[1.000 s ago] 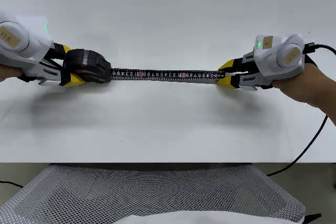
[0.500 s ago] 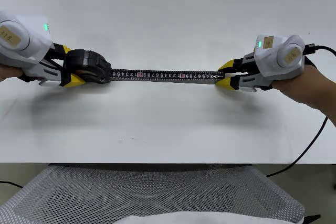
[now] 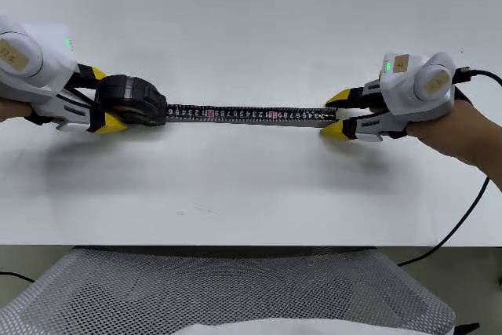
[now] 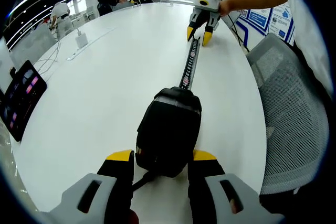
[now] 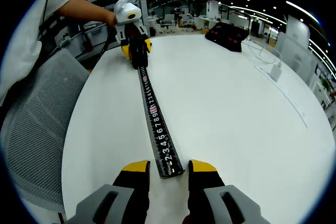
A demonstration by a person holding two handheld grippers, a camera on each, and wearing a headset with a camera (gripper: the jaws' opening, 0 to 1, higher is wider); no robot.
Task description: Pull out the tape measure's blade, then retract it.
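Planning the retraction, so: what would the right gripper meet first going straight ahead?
The black numbered blade, its tip lying between the right gripper's open jaws; beyond, likely the black tape-measure case.

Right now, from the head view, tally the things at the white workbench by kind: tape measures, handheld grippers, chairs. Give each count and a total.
Tape measures: 1, the black tape measure with numbered blade out
Grippers: 2, the yellow-tipped white left gripper and right gripper
Chairs: 1, the grey mesh chair
Total: 4
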